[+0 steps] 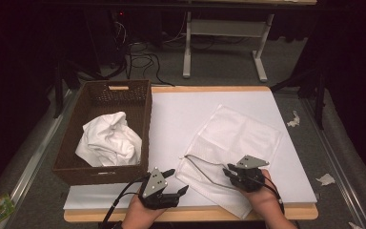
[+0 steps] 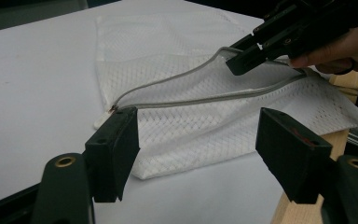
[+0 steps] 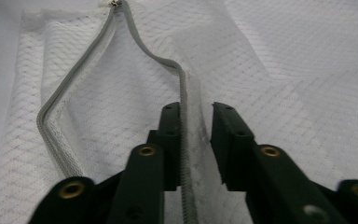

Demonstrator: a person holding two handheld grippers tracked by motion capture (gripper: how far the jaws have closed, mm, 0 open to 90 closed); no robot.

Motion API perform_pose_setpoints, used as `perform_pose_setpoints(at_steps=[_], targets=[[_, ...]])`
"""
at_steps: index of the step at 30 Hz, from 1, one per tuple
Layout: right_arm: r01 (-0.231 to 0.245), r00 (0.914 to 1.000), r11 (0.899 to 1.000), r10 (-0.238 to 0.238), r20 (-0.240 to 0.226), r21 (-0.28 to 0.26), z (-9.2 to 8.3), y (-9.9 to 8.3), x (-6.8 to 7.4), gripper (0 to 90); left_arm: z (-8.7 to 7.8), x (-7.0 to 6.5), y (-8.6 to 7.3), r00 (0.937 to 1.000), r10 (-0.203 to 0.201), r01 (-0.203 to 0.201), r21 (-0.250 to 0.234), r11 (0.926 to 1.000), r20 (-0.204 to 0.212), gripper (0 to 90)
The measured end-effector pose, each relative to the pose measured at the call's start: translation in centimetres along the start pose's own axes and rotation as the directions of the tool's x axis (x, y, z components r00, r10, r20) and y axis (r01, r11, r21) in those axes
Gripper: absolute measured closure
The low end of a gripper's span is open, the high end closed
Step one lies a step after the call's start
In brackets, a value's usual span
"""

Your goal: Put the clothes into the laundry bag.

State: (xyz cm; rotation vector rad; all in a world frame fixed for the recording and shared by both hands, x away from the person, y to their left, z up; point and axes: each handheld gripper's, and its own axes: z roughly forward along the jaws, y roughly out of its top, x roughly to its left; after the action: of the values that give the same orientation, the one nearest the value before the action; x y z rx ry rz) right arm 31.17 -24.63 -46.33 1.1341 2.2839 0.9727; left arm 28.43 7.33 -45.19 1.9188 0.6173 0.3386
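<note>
I've got a white-covered table (image 1: 181, 119) with a wooden edge, dark room behind, grey floor with cables and a white desk frame (image 1: 224, 43) beyond. A brown wicker basket (image 1: 143, 112) at the left holds crumpled white cloth (image 1: 108, 140). The white mesh laundry bag (image 1: 238, 133) lies flat at right, grey zipper (image 2: 191, 100) gaping. My right gripper (image 3: 196, 123) has its jaws slightly parted, the zipper edge between them, one pad touching. My left gripper (image 2: 196, 140) sits wide open, empty, just beside the bag.

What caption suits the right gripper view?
Right gripper, jaws slightly parted around the grey zipper edge of a white mesh laundry bag.
</note>
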Motion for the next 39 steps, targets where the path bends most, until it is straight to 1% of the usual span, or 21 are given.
perform_pose_setpoints(at_steps=[1,3,4,5,8,12,15,18,19,21,25,26,27,28,31,35,37,38,39], targets=[[-0.007,1.0000,1.000,0.007,-0.006,0.003,0.0,0.0,-0.1,80.6,0.0,0.0,0.0,1.0000,0.000,0.000,-0.001,1.0000,-0.001,30.5],[-0.027,0.9996,1.000,0.027,-0.007,-0.004,-0.2,0.0,-0.2,84.9,0.0,0.0,0.0,1.0000,0.001,-0.001,-0.002,1.0000,-0.004,30.5],[-0.031,0.9995,0.999,0.031,-0.012,-0.012,-0.3,0.0,-0.3,86.0,-0.1,0.0,0.0,1.0000,0.001,-0.001,-0.003,1.0000,-0.003,30.5],[-0.047,0.9988,0.999,0.046,-0.013,-0.025,-0.5,0.1,-0.4,87.3,-0.1,0.1,0.0,1.0000,0.001,-0.001,-0.004,1.0000,-0.003,30.6],[-0.088,0.9961,0.995,0.088,-0.011,-0.050,-0.9,0.2,-0.4,88.5,-0.1,0.1,0.0,1.0000,-0.005,0.005,-0.002,1.0000,0.000,30.6],[-0.117,0.9930,0.988,0.114,-0.030,-0.097,-1.3,1.0,-0.6,89.1,-0.2,0.2,0.2,0.9999,-0.012,0.012,-0.012,0.9999,-0.001,30.7],[-0.111,0.9936,0.985,0.108,-0.036,-0.132,-1.5,2.1,-0.7,89.2,-0.5,0.4,0.4,0.9997,-0.022,0.022,-0.025,0.9994,0.013,30.7],[-0.095,0.9949,0.987,0.090,-0.045,-0.132,-1.7,2.8,-0.7,89.2,-1.1,0.6,1.0,0.9995,-0.031,0.031,-0.051,0.9982,0.002,31.2],[-0.100,0.9942,0.986,0.093,-0.055,-0.136,-1.9,3.0,-0.8,89.2,-1.3,0.6,1.2,0.9995,-0.031,0.031,-0.062,0.9976,-0.001,32.2],[-0.105,0.9935,0.984,0.097,-0.059,-0.143,-1.9,3.0,-0.8,89.2,-1.6,0.5,1.6,0.9997,-0.024,0.023,-0.081,0.9965,-0.004,32.4],[-0.110,0.9928,0.981,0.100,-0.066,-0.159,-2.5,2.5,-0.9,89.2,-2.3,0.1,2.2,0.9997,-0.001,-0.001,-0.070,0.9975,-0.023,32.7],[-0.106,0.9933,0.981,0.096,-0.064,-0.166,-2.6,2.2,-1.0,89.1,-2.4,0.1,2.3,0.9997,0.003,-0.005,-0.076,0.9971,-0.025,32.7],[-0.116,0.9922,0.979,0.107,-0.064,-0.170,-2.8,2.0,-1.0,89.0,-2.6,0.0,2.4,0.9996,0.005,-0.007,-0.083,0.9965,-0.029,32.6],[-0.114,0.9925,0.979,0.105,-0.063,-0.170,-2.9,1.7,-1.1,89.0,-2.8,0.1,2.5,0.9994,0.002,-0.006,-0.088,0.9961,-0.036,32.2],[-0.112,0.9927,0.979,0.102,-0.064,-0.170,-3.0,1.1,-1.2,88.8,-3.4,0.6,2.7,0.9980,-0.020,0.014,-0.102,0.9947,-0.061,27.0],[-0.117,0.9920,0.977,0.107,-0.066,-0.176,-3.1,1.0,-1.5,88.9,-4.4,1.4,2.9,0.9935,-0.051,0.038,-0.123,0.9917,-0.102,20.8],[-0.113,0.9926,0.978,0.103,-0.064,-0.174,-3.0,1.0,-1.5,88.9,-5.0,1.9,3.1,0.9897,-0.057,0.040,-0.128,0.9910,-0.131,16.4],[-0.114,0.9923,0.979,0.104,-0.067,-0.168,-2.9,1.0,-1.6,88.9,-5.2,2.0,3.1,0.9884,-0.053,0.035,-0.126,0.9915,-0.142,15.0],[-0.114,0.9922,0.979,0.103,-0.069,-0.168,-2.9,1.0,-1.6,88.9,-5.5,2.1,3.2,0.9859,-0.047,0.026,-0.131,0.9910,-0.161,13.8]])
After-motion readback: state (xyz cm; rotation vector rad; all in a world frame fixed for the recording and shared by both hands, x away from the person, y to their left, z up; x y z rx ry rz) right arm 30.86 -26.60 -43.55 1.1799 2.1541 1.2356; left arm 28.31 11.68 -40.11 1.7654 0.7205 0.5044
